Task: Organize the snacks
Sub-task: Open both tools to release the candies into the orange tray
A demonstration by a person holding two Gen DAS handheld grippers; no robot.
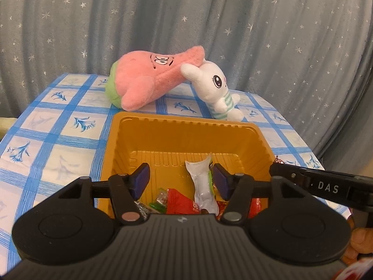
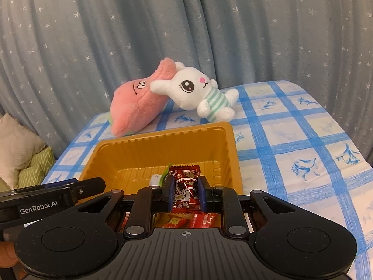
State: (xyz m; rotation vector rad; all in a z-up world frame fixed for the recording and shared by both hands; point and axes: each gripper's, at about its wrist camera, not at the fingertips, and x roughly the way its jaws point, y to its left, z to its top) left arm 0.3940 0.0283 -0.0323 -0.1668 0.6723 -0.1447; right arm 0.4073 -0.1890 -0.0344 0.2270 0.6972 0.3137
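An orange plastic tray sits on the blue-checked tablecloth and holds several wrapped snacks. My left gripper is open over the tray's near part. A white snack packet stands tilted between its pads, close to the right one, with its lower end among red packets and a green candy. My right gripper is shut on a dark red snack packet, held over the tray above more red and yellow packets. Each gripper's black finger shows at the edge of the other's view.
A pink star plush and a white rabbit plush lie behind the tray. A grey starred curtain hangs at the back. Cushions sit off the table's left edge. Bare tablecloth stretches to the tray's right.
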